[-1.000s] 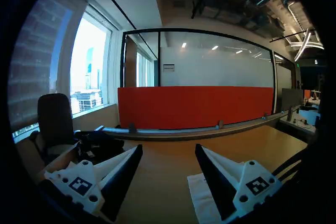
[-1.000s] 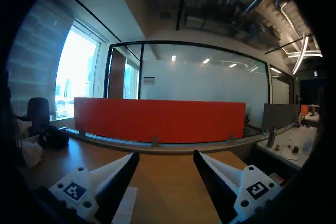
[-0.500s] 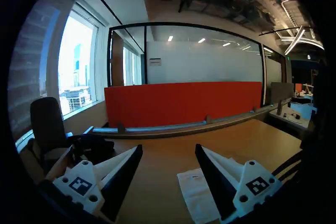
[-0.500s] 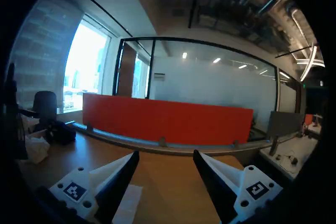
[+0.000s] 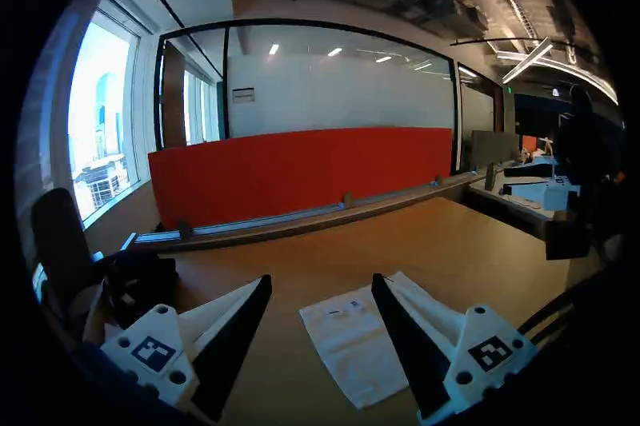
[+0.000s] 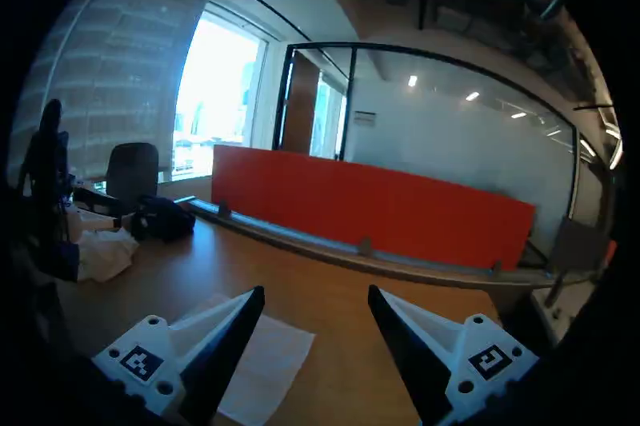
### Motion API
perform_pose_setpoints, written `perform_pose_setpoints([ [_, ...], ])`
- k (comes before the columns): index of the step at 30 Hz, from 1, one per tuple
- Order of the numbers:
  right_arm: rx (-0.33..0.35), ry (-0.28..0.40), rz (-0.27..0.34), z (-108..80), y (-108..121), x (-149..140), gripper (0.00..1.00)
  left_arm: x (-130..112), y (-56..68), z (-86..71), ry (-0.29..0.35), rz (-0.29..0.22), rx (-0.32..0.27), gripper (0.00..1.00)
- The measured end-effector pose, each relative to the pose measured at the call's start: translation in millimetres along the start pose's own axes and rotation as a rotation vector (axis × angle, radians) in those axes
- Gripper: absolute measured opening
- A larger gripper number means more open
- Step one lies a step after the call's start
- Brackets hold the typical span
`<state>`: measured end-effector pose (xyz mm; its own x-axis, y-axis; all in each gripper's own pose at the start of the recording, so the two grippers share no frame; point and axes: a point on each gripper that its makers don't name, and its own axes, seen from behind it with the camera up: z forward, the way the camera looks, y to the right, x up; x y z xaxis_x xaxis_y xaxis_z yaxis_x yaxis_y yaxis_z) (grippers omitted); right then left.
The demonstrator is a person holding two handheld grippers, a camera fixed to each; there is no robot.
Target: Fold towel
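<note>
jaws of the left gripper (image 5: 320, 278) stand spread wide and pinch nothing. those of the right gripper (image 6: 314, 290) are parted the same way and just as empty. each finger carries a black-and-white marker square, a pattern and not writing.

just beyond the tips, the towel (image 5: 352, 342) lies flat on the wooden table (image 5: 448, 242). in the left gripper view it sits at 6 o'clock, its right part hidden under the right-hand finger. in the right gripper view it is at 7 o'clock (image 6: 264, 362), partly under the left-hand finger. it looks thin, soft and light, so it will likely droop and crease when lifted and may slide on the smooth wood. a corner or a short edge is probably the best hold, one gripper to each. a small tag (image 5: 348, 310) shows near its far edge, with print too small to read.

farther off at 9 o'clock are a black bag (image 6: 164, 222), a white bundle (image 6: 104, 254) and a chair (image 6: 132, 170). at 12 o'clock a red divider (image 5: 304, 166) closes the far edge of the table. behind it a glass wall bears a small sign (image 5: 243, 95) that is not legible.
</note>
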<state>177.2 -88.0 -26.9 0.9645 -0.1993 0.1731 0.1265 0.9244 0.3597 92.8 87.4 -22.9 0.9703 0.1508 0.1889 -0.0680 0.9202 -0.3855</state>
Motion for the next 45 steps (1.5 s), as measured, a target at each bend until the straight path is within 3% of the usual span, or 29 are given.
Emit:
perform_pose_setpoints([
  [20, 0.183, -0.182, -0.052, 11.3, -42.0, -55.9, 1.0, -62.5, 29.5, 12.5, -0.153, 0.057, -0.129, 0.93],
  [45, 0.273, -0.35, -0.108, 21.5, -71.0, -172.5, 1.0, -186.4, 53.2, 28.3, -0.368, 0.101, -0.202, 0.93],
])
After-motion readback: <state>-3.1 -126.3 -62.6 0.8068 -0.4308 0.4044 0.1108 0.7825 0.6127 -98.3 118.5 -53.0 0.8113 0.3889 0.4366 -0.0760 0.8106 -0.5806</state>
